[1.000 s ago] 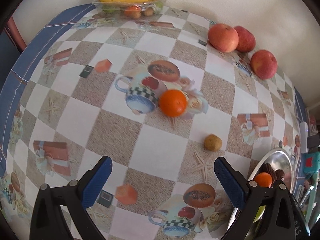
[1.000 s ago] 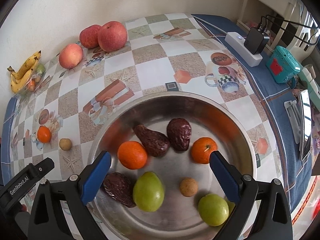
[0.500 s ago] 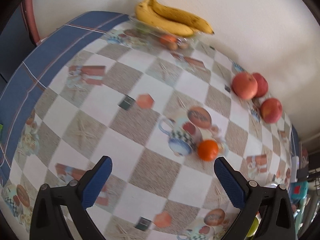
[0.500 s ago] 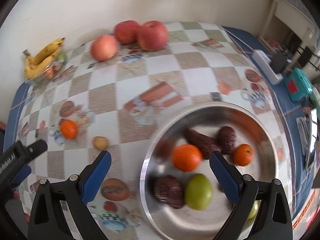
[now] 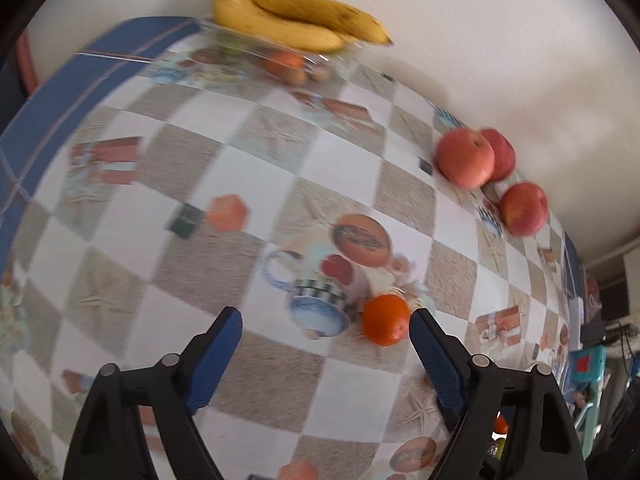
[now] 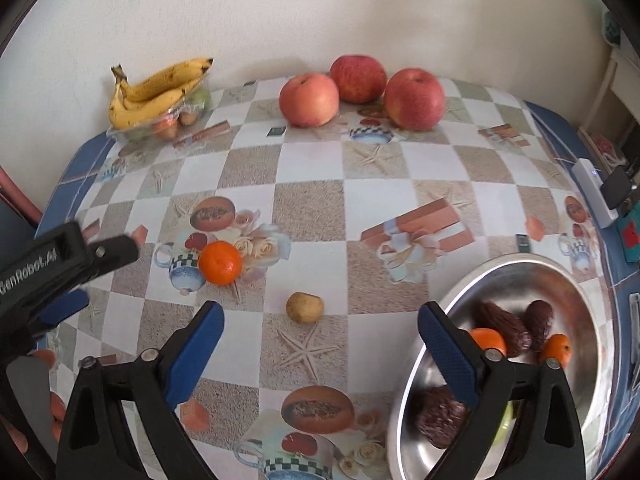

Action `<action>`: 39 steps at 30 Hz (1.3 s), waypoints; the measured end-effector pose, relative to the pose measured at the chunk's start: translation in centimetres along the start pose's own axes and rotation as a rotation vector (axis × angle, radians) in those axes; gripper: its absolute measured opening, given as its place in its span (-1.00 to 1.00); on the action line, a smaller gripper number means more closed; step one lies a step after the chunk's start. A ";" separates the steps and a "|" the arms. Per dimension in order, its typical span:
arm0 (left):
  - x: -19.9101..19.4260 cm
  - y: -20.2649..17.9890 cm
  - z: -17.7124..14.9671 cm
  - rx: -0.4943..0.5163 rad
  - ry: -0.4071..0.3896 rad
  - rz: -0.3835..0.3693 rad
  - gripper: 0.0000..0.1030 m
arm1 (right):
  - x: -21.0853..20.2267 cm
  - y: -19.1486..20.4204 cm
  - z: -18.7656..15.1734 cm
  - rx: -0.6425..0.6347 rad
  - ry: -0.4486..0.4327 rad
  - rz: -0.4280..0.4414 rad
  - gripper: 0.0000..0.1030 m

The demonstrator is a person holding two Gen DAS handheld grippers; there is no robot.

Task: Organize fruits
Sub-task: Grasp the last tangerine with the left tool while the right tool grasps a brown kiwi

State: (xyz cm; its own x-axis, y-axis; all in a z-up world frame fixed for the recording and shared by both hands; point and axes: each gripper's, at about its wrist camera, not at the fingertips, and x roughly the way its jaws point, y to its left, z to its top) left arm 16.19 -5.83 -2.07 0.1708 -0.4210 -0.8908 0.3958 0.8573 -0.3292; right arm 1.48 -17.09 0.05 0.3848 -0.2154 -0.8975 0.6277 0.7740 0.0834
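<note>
Both grippers closing, empty: left gripper (image 5: 325, 322) beside tangerine (image 5: 386, 319)

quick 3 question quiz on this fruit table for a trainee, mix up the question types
1. True or false: the bananas rest on top of a clear container.
2. How many apples stand by the wall? A) two B) three C) five
3. Fill in: the lone orange on the tablecloth lies nearest the ____ tool.

Key
1. True; small fruits show inside the container.
2. B, three.
3. Left. In the left wrist view the orange sits just beside the inner face of one finger of the left tool, whose jaws are closing without touching it. The right tool frames the small brown fruit instead, jaws also closing, nothing gripped.
</note>
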 end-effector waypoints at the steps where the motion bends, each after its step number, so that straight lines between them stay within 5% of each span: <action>1: 0.5 -0.4 0.0 0.009 0.009 -0.014 0.54 | 0.7 0.2 0.0 -0.005 0.011 0.002 0.62; 4: 2.2 -1.4 -0.2 0.028 0.039 -0.023 0.47 | 2.2 0.8 0.1 -0.017 0.033 0.000 0.44; 11: 4.1 -3.5 -0.6 0.080 0.068 -0.043 -0.26 | 4.6 1.1 0.0 -0.021 0.072 -0.015 0.11; 20: 3.7 -3.2 -0.8 0.047 0.080 -0.049 -0.27 | 5.1 0.7 -0.2 -0.009 0.091 -0.023 -0.45; 39: -1.0 -2.5 -4.7 0.029 0.064 -0.005 -0.27 | 0.1 0.7 -2.4 -0.073 0.062 -0.025 -0.45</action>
State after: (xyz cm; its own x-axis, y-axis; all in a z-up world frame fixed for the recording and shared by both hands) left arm 10.81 -6.13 -1.79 0.1113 -0.4047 -0.9077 0.4224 0.8460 -0.3254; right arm 0.33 -15.11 -1.07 0.3255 -0.2000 -0.9242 0.5851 0.8104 0.0307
